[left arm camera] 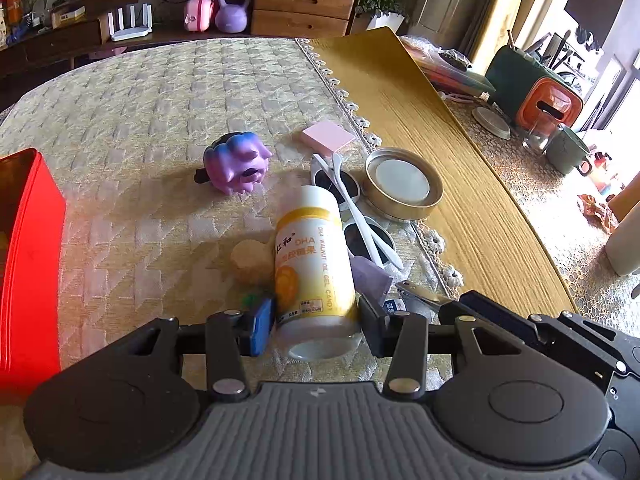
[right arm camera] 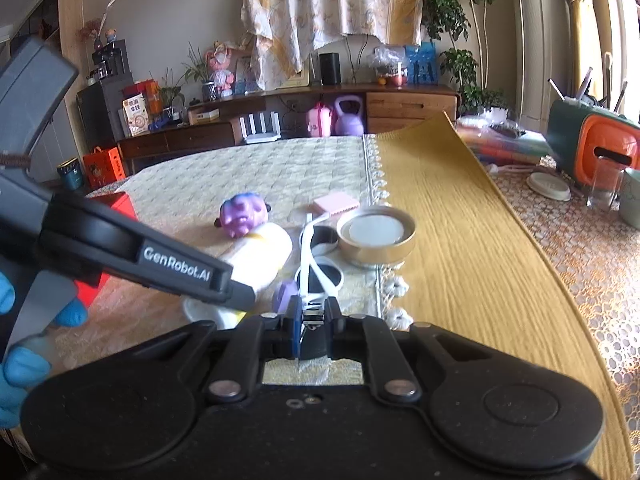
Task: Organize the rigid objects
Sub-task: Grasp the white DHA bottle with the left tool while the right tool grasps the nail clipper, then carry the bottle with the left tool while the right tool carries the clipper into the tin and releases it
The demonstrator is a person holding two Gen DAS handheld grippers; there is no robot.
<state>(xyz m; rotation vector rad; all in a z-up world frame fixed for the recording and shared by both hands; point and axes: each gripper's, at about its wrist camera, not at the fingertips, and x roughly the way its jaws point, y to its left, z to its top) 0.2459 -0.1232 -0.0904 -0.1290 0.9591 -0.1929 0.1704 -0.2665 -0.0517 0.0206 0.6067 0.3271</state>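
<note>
A white and yellow bottle [left arm camera: 314, 256] lies on its side on the cream tablecloth [left arm camera: 140, 120]. My left gripper [left arm camera: 318, 322] is shut on its near end, one pad on each side. In the right wrist view the bottle [right arm camera: 260, 258] lies partly behind the left gripper's housing [right arm camera: 176, 264]. My right gripper [right arm camera: 312, 320] is shut on a small metal clipper [right arm camera: 311, 317], just right of the bottle. The left wrist view shows that clipper [left arm camera: 418, 295] at the right gripper's [left arm camera: 444, 306] tips.
A purple toy [left arm camera: 236, 168], pink pad [left arm camera: 328, 136], white sunglasses [left arm camera: 352, 208], round gold lid [left arm camera: 404, 184] and small lilac piece [left arm camera: 372, 276] lie beyond. A red box [left arm camera: 24, 260] stands at the left. A yellow mat [left arm camera: 440, 140] runs along the right. A blue-gloved hand [right arm camera: 24, 364] shows.
</note>
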